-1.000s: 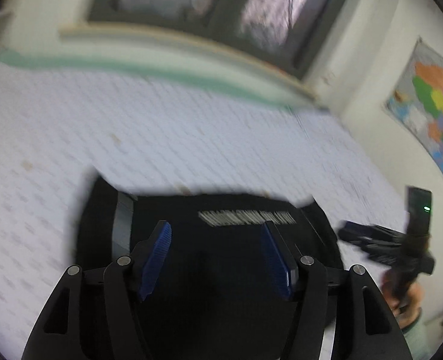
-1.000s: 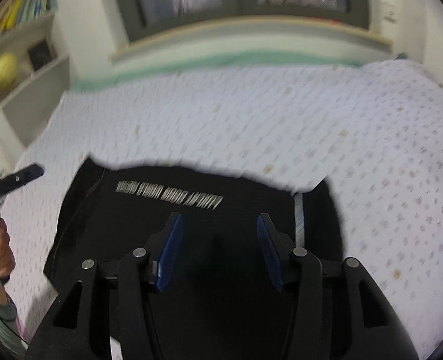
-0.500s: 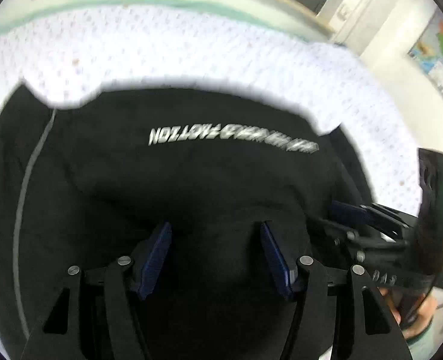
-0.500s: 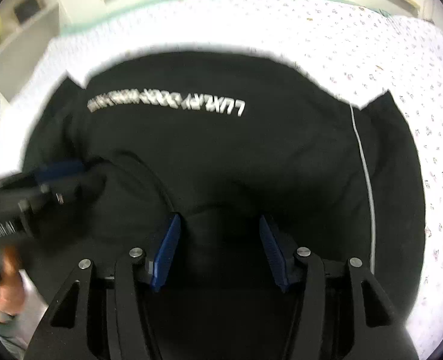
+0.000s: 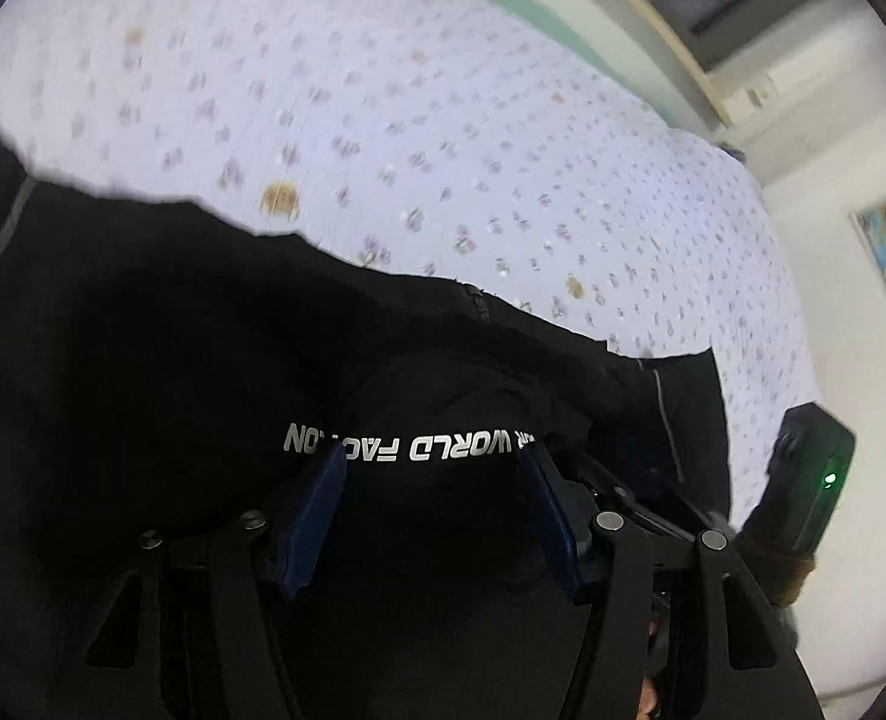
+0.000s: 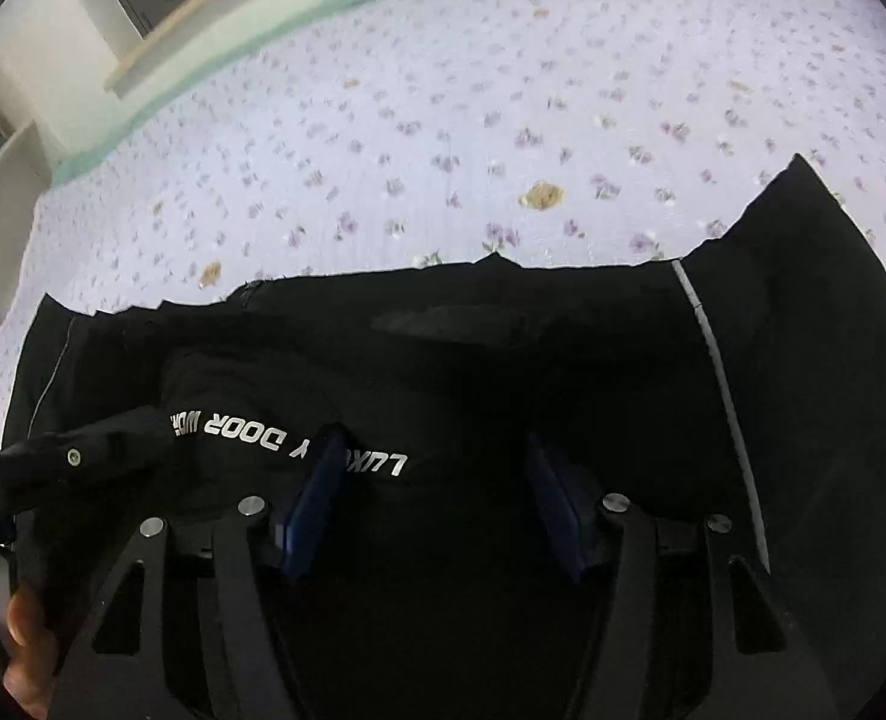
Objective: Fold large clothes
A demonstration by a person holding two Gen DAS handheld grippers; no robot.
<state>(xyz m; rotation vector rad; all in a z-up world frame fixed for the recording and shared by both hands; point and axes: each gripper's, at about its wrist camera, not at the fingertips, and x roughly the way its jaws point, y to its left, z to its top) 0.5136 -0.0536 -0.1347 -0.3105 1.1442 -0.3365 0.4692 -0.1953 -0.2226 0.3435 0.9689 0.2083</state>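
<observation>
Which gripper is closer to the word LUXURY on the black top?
Right. The right gripper sits at LUXURY, one finger covering part of it. The left gripper is at the lettering's other end.

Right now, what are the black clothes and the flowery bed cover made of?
The black garment looks like soft matte knit fabric, maybe cotton: it bunches in folds, with glossy white printed lettering. The bed cover seems thin woven cotton, matte, flower-printed.
</observation>
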